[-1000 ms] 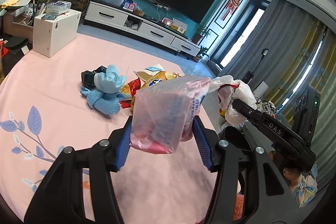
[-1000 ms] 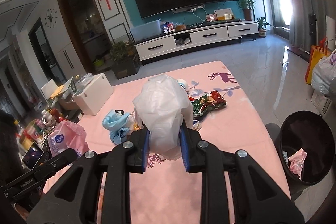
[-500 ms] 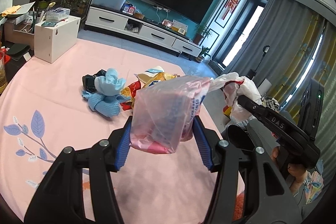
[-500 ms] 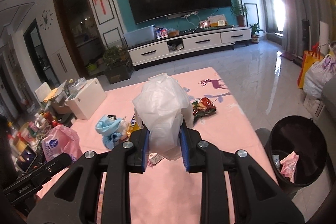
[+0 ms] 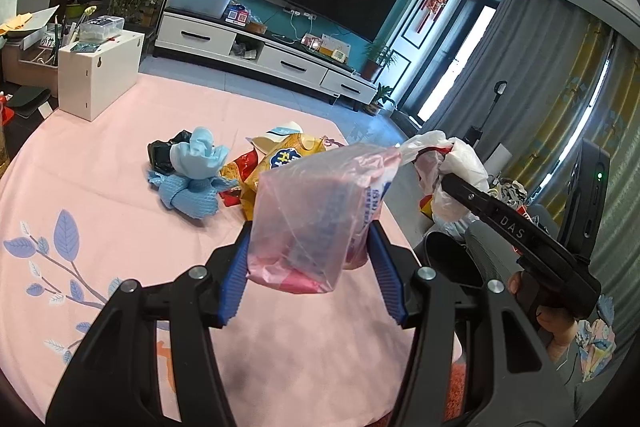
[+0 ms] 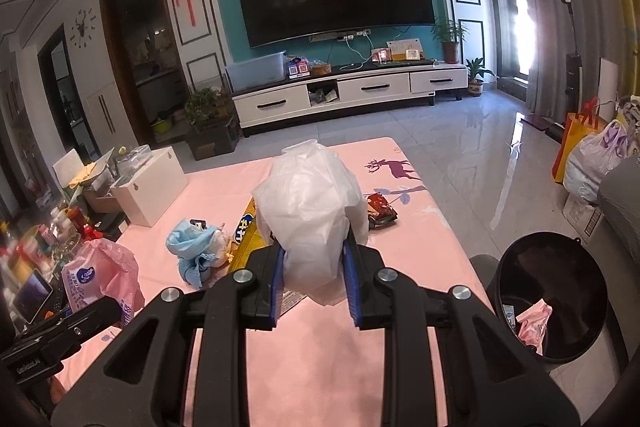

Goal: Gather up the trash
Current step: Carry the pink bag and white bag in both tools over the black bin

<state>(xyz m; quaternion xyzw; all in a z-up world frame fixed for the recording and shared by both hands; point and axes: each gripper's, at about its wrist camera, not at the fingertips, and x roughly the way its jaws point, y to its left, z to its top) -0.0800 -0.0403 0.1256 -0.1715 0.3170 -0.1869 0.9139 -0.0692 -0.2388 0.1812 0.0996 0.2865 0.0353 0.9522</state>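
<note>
My left gripper (image 5: 308,275) is shut on a crumpled pink plastic bag (image 5: 316,215), held above the pink tablecloth (image 5: 100,155). The same pink bag (image 6: 100,279) shows at the lower left of the right wrist view. My right gripper (image 6: 314,275) is shut on a bunched white plastic bag (image 6: 312,211), seen again as the white bag (image 5: 460,163) at the right of the left wrist view. A black trash bin (image 6: 560,291) stands on the floor to the right of the table, with pink trash inside. More trash lies mid-table: a blue cloth bundle (image 5: 192,175), yellow and red snack wrappers (image 5: 280,163) and a dark wrapper (image 6: 380,211).
A white box (image 5: 100,67) sits at the table's far left corner beside cluttered items. A TV cabinet (image 6: 348,95) stands against the far wall across a glossy floor. Full bags (image 6: 592,155) lean by the sofa on the right. A hand (image 5: 556,323) holds the right gripper's handle.
Both grips are unchanged. The right wrist view has tilted up a little, showing more of the room and bringing the bin further into view.
</note>
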